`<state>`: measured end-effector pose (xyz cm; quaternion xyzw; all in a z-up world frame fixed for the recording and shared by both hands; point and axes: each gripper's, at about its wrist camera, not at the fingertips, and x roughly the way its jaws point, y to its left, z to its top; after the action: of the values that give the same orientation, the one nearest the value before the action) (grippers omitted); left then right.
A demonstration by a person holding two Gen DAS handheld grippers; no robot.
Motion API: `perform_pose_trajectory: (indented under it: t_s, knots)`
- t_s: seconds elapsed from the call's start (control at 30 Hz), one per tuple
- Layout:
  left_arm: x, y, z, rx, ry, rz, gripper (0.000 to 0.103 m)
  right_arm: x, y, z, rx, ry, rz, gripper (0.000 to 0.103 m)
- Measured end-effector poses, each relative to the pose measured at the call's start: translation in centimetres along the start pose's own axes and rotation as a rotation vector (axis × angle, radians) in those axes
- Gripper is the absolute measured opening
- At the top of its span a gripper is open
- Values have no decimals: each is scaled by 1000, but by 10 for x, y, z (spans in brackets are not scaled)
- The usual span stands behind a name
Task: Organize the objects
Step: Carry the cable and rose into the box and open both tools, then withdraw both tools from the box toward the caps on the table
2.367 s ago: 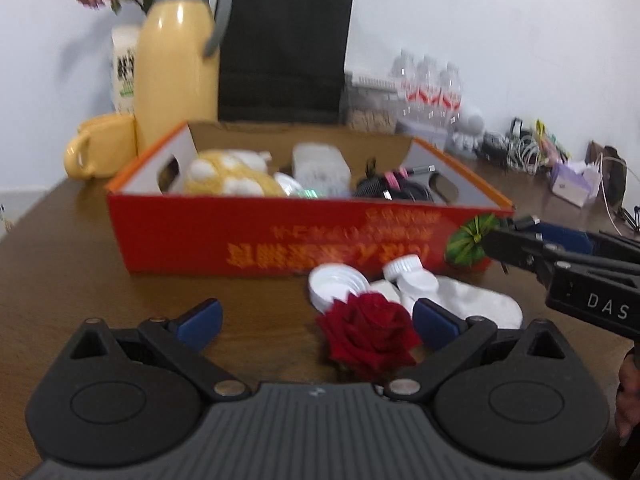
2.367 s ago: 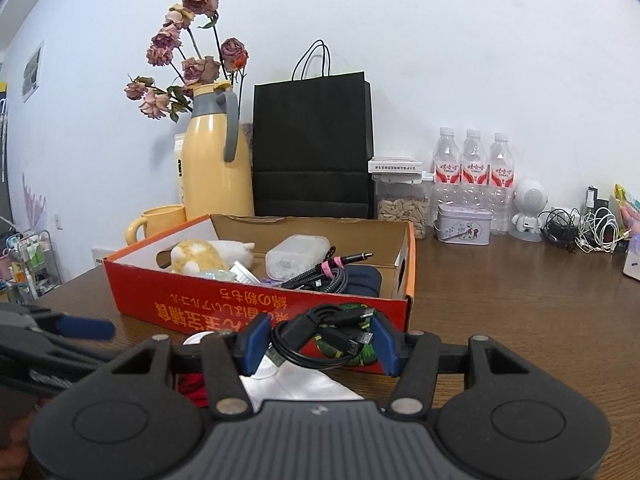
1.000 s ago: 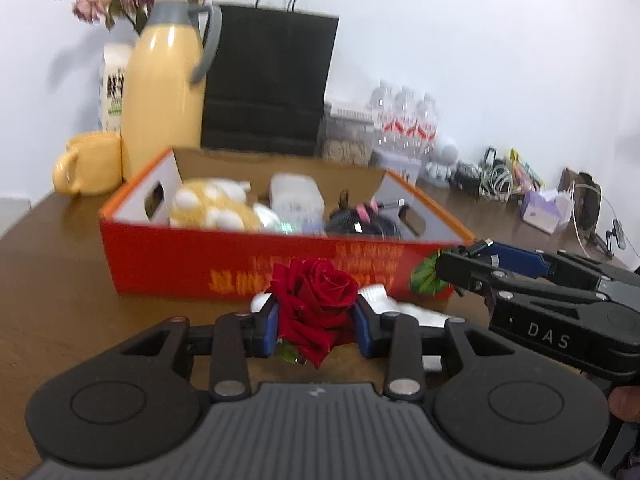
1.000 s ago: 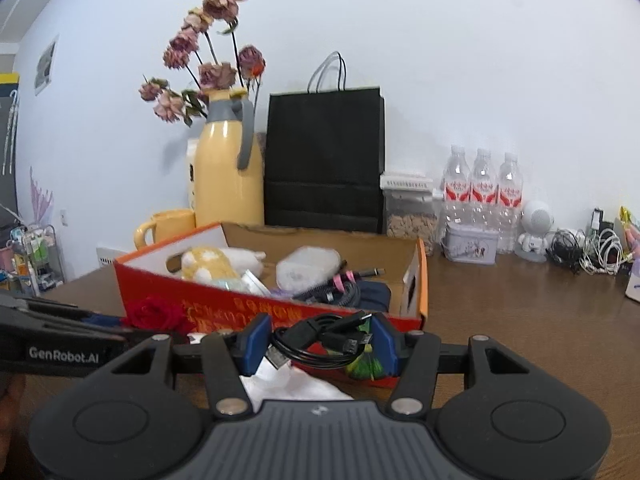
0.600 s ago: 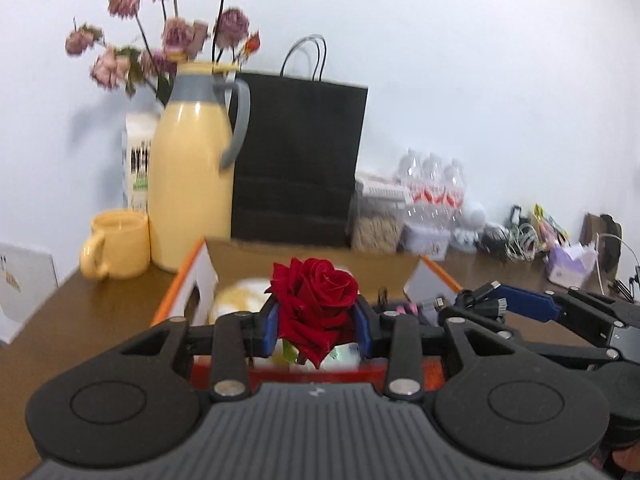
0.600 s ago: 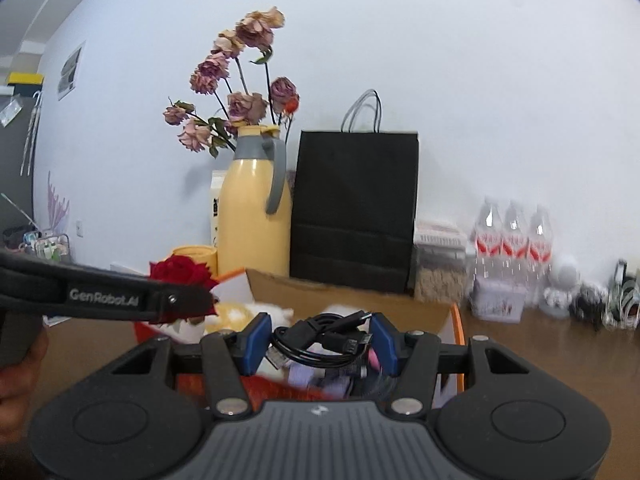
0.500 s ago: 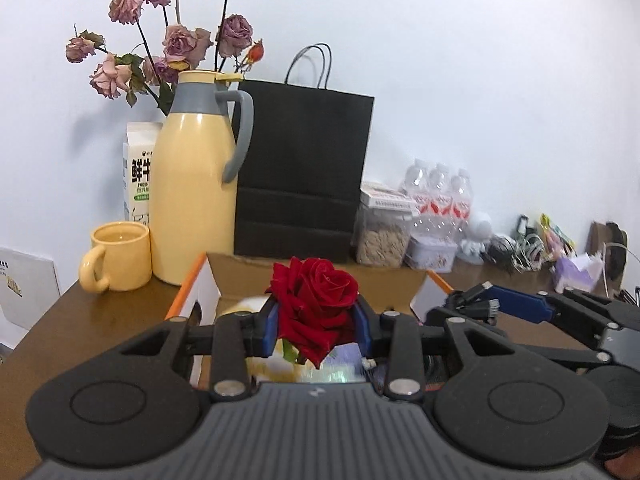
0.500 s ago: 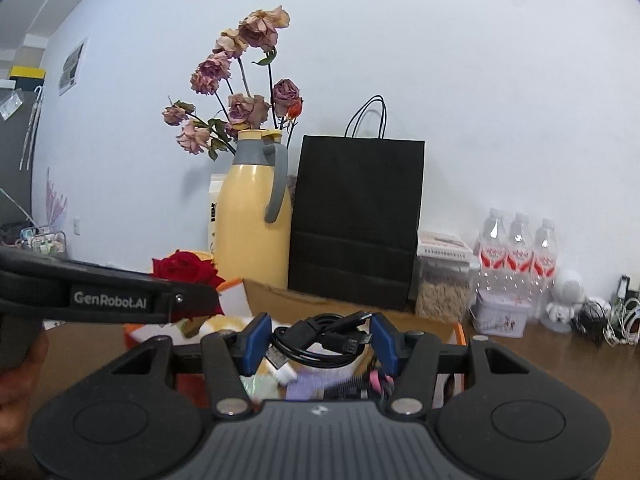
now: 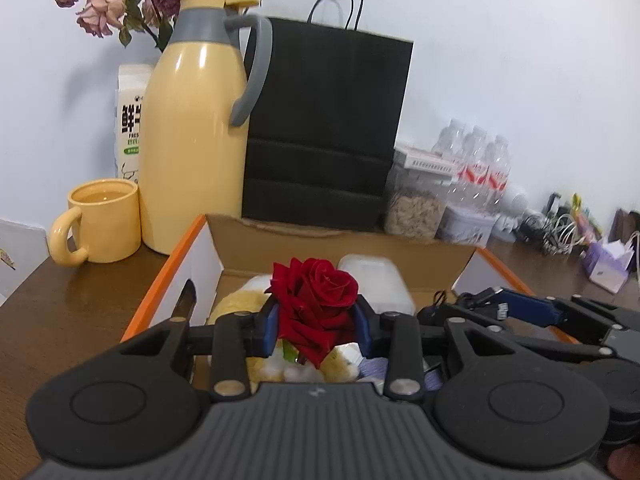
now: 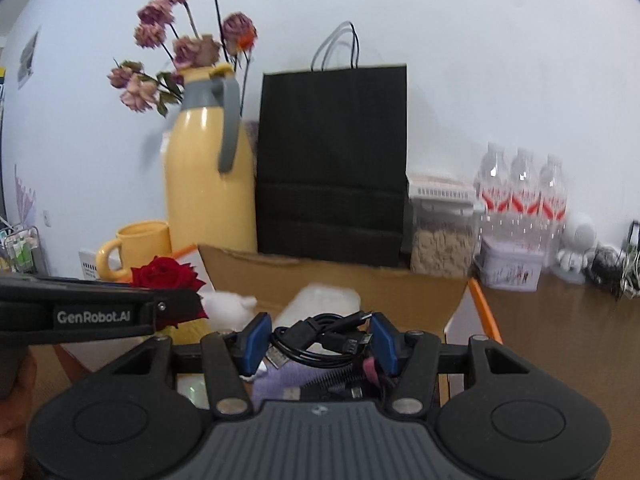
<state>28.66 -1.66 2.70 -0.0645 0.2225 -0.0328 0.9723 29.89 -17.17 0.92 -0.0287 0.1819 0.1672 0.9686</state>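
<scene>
Left gripper [image 9: 316,322] jaws clamped on a red rose [image 9: 314,296]; right gripper [image 10: 320,342] jaws clamped on a black cable bundle [image 10: 324,334]. Both hang over the open cardboard box [image 9: 340,236], which holds a yellow plush toy [image 9: 240,304] and a white case [image 9: 374,276]; yellow jug [image 9: 196,128] and black bag [image 9: 326,128] stand behind

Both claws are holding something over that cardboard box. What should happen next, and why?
Probably lower and let go. The left gripper clamps the red rose, and the right gripper clamps the black cable bundle; both hang over the open cardboard box, which already holds other things.
</scene>
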Motion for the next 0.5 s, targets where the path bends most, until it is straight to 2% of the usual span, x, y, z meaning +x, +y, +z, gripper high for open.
perform_pose_trajectory:
  t_s: [0.1,0.17,0.2,0.23,0.27,0.3,0.37,0.5]
  knots:
    - [1,2,-3,0,10,5,40,3,-2,-5,7,21,5,55]
    - [-2,1,-4,2,-6,21,51,1,-3,-6,9,26,6,68]
    - [-4,1,-4,1,-19,26,63,0,-4,-7,9,24,7,84]
    - [-7,2,-4,-2,-38,31,81,-3,-4,-7,9,16,5,94]
    - [-9,1,-3,-4,-57,37,90,-6,-3,-7,7,8,1,97]
    - [-13,1,-4,-8,-87,45,103,-9,-3,-6,4,1,-3,99]
    - [-17,0,-3,-8,-123,59,103,-14,-2,-5,1,-10,-5,102]
    - [-18,-3,-3,-5,-127,54,103,-16,-4,-5,5,-13,-12,103]
